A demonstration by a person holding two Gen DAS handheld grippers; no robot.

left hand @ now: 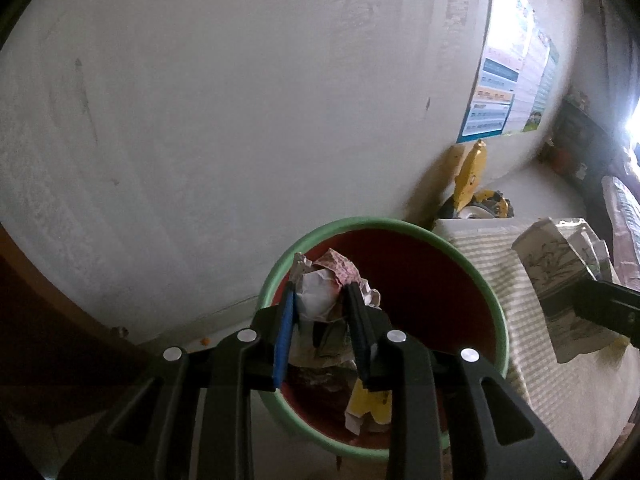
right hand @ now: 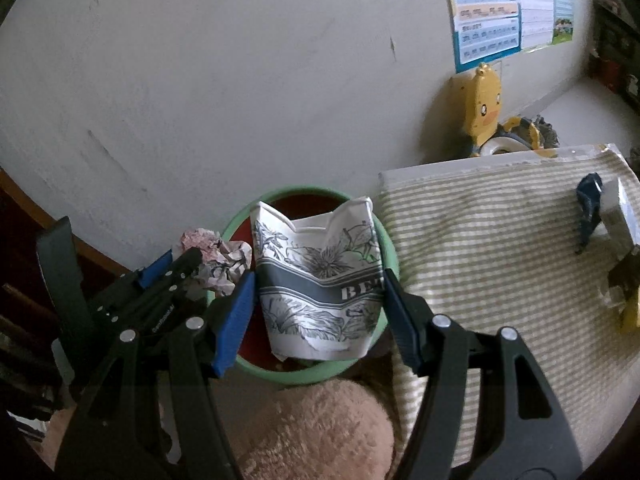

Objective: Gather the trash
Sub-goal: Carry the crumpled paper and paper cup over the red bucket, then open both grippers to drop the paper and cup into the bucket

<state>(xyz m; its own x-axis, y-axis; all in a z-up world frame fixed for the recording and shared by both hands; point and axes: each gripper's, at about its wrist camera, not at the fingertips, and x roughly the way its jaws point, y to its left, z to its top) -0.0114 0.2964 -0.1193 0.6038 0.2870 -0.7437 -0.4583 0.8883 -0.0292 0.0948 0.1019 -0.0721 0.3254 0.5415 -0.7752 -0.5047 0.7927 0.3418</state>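
Note:
A green-rimmed bin (left hand: 280,272) with a red inside stands by the wall. My left gripper (left hand: 320,292) hangs over it, shut on a crumpled white and pink paper ball (left hand: 320,298). Trash lies in the bin below, among it a yellow wrapper (left hand: 368,404). In the right wrist view my right gripper (right hand: 320,296) is shut on a crushed paper cup (right hand: 320,280) with a grey flower print, held above the bin's rim (right hand: 304,372). The left gripper (right hand: 188,258) with the paper ball (right hand: 220,258) shows just left of the cup.
A table under a striped cloth (right hand: 500,240) stands right of the bin, with a dark blue wrapper (right hand: 588,208) and a white box (right hand: 624,216) on it. A yellow duck toy (right hand: 484,96) leans on the wall behind. A pink fluffy thing (right hand: 320,432) lies below the bin.

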